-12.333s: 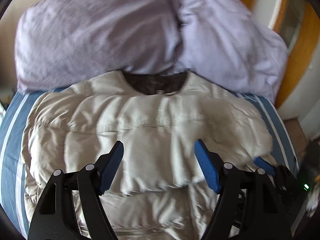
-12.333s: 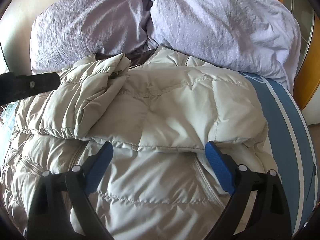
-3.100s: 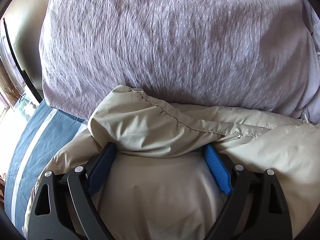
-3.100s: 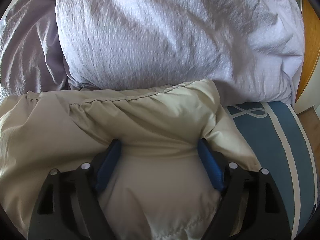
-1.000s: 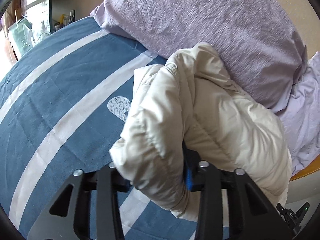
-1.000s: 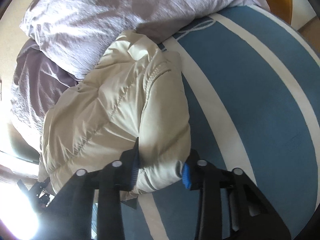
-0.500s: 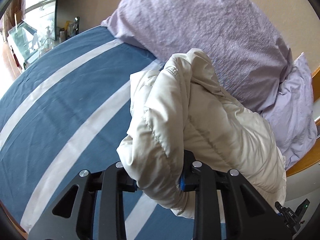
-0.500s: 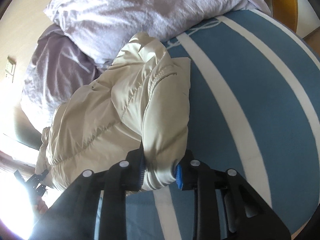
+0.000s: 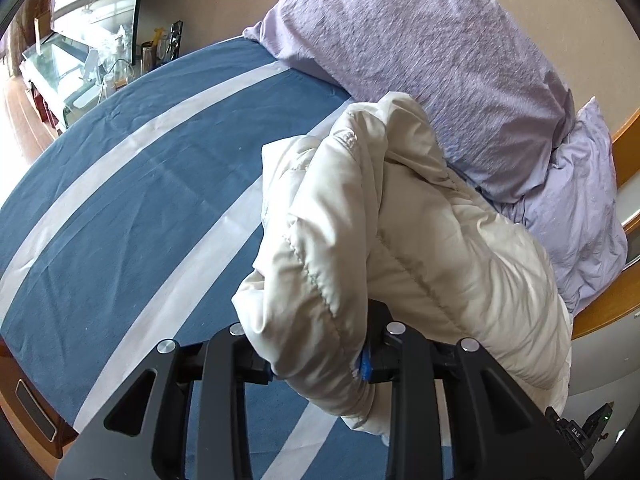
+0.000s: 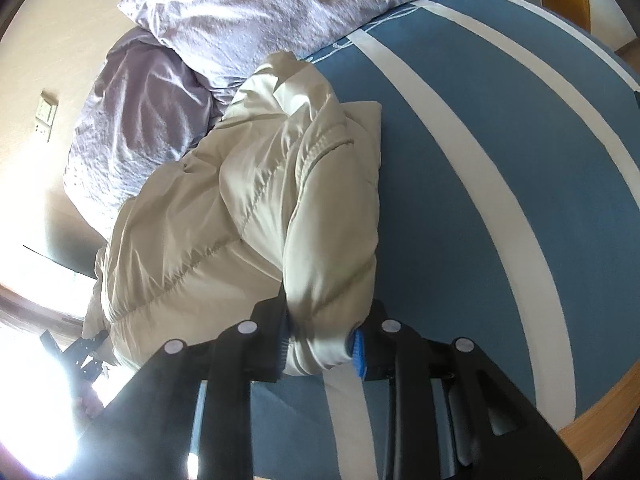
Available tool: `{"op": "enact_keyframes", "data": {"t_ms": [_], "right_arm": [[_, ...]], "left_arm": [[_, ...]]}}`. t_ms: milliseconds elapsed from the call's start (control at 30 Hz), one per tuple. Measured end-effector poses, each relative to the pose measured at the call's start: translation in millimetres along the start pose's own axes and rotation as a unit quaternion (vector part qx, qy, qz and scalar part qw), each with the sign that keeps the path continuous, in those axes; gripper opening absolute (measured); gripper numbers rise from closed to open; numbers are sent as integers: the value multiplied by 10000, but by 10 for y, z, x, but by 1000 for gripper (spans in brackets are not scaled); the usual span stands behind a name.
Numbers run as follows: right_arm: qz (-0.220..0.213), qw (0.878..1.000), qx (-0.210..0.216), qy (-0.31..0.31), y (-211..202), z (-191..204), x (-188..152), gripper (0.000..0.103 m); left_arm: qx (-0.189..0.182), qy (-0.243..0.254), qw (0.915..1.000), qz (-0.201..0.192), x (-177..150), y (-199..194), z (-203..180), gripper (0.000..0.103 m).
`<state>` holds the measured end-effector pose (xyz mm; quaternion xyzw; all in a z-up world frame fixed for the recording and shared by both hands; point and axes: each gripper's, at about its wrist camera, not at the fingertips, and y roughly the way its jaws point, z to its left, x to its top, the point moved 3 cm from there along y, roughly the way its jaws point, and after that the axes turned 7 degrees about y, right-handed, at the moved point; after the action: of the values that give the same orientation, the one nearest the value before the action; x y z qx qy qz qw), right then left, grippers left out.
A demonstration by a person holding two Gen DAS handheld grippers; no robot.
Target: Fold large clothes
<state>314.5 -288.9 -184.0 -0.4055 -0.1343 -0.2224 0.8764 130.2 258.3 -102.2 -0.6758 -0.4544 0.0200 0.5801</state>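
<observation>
A cream puffer jacket (image 9: 400, 240) hangs bunched and folded over between my two grippers, above the blue striped bed sheet (image 9: 120, 200). My left gripper (image 9: 312, 364) pinches one thick end of it; its jaws are easing open a little while the pads still press the padding. In the right wrist view the jacket (image 10: 240, 208) stretches away to the left, with my right gripper (image 10: 320, 346) clamped on its other end, jaws likewise easing open. The left gripper (image 10: 86, 354) shows small at the far end, partly lost in glare.
Two lilac pillows (image 9: 420, 40) lie at the head of the bed, just beyond the jacket. A glass side table (image 9: 80, 68) with bottles stands past the bed's far edge. The wooden bed frame (image 9: 600, 312) runs along the right. A wall switch (image 10: 46, 114) sits beside the pillows.
The jacket lay flat earlier with both grippers open; now both grip it. Over the last second both carried it away from the pillows, and more of the sheet shows.
</observation>
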Motion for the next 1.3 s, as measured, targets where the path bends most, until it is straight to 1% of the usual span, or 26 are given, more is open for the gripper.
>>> {"op": "enact_keyframes", "data": {"t_ms": [67, 133, 200, 233, 267, 300, 367, 467, 533, 633, 767, 933, 1000, 1033, 1067, 1100, 1167, 1233, 1300], "right_arm": [[-29, 9999, -106, -24, -17, 8, 9, 35], [-99, 9994, -329, -68, -48, 27, 50, 42], [-275, 9980, -553, -154, -118, 22, 99, 49], [-378, 9969, -659, -187, -157, 17, 120, 53], [-526, 9952, -787, -237, -213, 12, 152, 57], [-692, 9931, -905, -290, -280, 21, 205, 57], [-832, 9907, -1006, -392, -331, 62, 277, 57], [-951, 9876, -999, -754, -341, 282, 378, 57], [-940, 9856, -954, -1027, -270, 473, 418, 57], [-814, 9826, -902, -1406, -100, 745, 403, 57], [-655, 9745, -973, -1915, 120, 1018, 295, 57], [-426, 9682, -1120, -2198, 292, 1078, 147, 57], [-347, 9671, -1221, -2206, 380, 1048, 119, 60], [-335, 9647, -1295, -2267, 427, 1040, 100, 61], [-331, 9621, -1358, -2343, 462, 1035, 80, 62], [-342, 9580, -1445, -2454, 503, 1038, 61, 62], [-363, 9539, -1530, -2557, 553, 1040, 53, 63], [-372, 9532, -1545, -2573, 587, 1015, 56, 64], [-376, 9534, -1545, -2565, 605, 1002, 59, 64]], "left_arm": [[41, -64, 10000, 30, -1, 11, 13, 36], [147, -94, 9998, 47, 0, 5, 26, 40], [233, -90, 9997, 78, 7, -5, 43, 50], [306, -91, 9995, 81, 12, -16, 57, 61], [367, -106, 9993, 54, 29, -36, 82, 68], [392, -130, 9991, 25, 49, -56, 107, 71], [410, -184, 9990, -3, 105, -79, 155, 77], [444, -207, 9988, 40, 197, -55, 181, 82], [490, -195, 9986, 52, 232, -26, 167, 83], [507, -240, 9984, 118, 270, 51, 130, 84], [516, -324, 9979, 213, 279, 147, 98, 84], [487, -563, 9969, 242, 261, 235, 92, 83], [418, -675, 9967, 181, 254, 248, 92, 77], [368, -722, 9966, 137, 256, 244, 91, 72], [345, -756, 9965, 100, 260, 237, 87, 64], [274, -805, 9964, 47, 266, 221, 84, 59], [149, -881, 9960, -31, 290, 191, 63, 44], [-6, -942, 9955, -84, 314, 154, 35, 36], [-114, -943, 9954, -146, 346, 100, -22, 33]]}}
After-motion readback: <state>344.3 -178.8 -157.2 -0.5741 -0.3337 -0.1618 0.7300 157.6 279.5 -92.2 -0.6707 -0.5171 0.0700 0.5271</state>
